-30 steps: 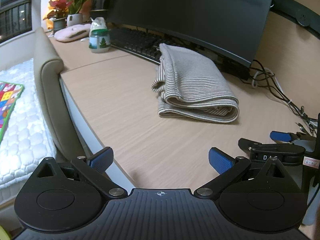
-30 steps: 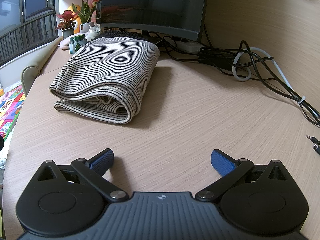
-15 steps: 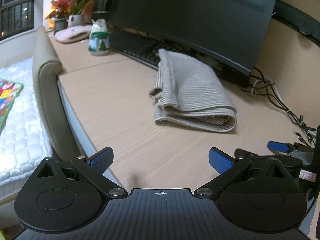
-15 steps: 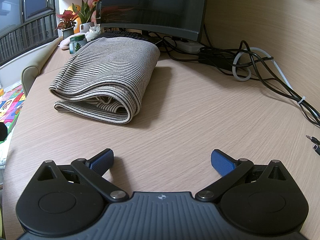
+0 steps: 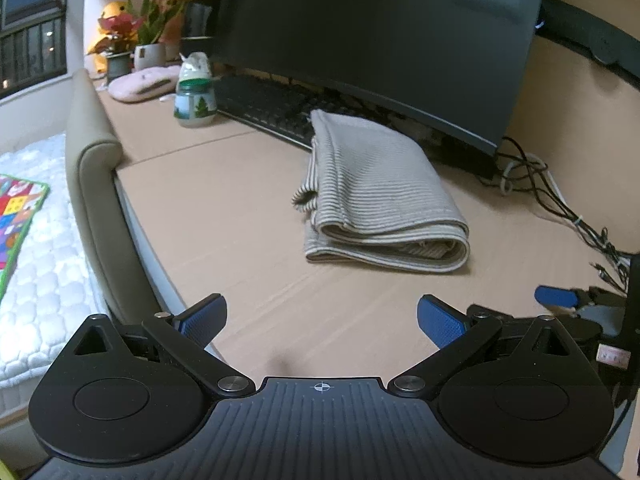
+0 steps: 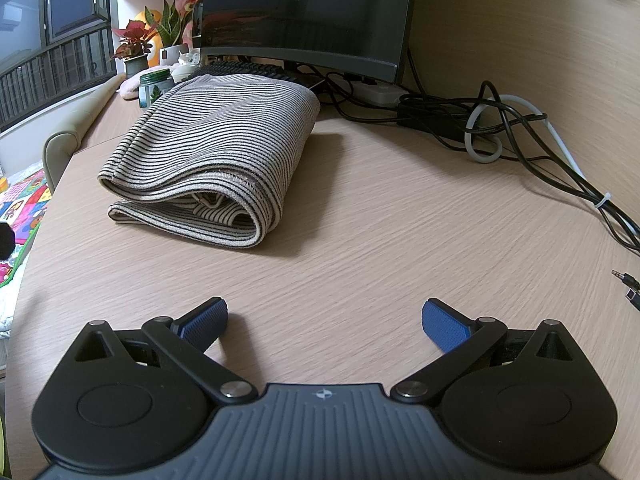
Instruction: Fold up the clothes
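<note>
Your surface is a light wood-grain desk. At 11 o'clock in your right wrist view lies a folded striped garment, flat on the desk. At 12, a monitor over a black keyboard. At 2, a tangle of cables. At 10, a green-lidded jar and potted plants.

Monitor over keyboard — jar beside it (cables tangled right).
</note>
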A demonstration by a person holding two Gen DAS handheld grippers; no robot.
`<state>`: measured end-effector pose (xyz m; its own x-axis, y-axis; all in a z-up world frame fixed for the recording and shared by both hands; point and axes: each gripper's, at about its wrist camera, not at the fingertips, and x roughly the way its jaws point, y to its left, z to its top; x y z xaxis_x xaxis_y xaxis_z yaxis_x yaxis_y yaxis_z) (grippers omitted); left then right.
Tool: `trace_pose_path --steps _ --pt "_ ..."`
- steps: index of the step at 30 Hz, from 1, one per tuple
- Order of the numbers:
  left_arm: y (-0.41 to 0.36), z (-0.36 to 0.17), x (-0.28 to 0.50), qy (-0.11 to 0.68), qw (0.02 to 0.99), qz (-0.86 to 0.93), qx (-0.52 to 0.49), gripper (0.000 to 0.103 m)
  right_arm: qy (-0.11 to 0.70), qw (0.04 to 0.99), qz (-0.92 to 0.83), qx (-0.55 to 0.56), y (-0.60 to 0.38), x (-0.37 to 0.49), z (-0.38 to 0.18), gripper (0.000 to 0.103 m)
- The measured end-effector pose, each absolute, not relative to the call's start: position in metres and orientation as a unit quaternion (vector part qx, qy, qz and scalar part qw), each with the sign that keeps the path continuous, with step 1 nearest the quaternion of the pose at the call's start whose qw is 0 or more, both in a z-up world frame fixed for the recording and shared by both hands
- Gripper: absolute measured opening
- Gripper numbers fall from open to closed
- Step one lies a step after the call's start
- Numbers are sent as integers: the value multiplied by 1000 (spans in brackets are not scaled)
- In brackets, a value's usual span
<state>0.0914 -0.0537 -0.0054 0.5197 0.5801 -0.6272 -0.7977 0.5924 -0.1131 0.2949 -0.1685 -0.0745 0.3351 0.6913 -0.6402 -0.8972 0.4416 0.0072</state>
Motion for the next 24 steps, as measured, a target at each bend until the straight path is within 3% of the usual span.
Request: trace_pose_path --steps 24 --pt "-58 -4 92 282 854 393 -193 103 291 797 498 -177 -169 295 -75 103"
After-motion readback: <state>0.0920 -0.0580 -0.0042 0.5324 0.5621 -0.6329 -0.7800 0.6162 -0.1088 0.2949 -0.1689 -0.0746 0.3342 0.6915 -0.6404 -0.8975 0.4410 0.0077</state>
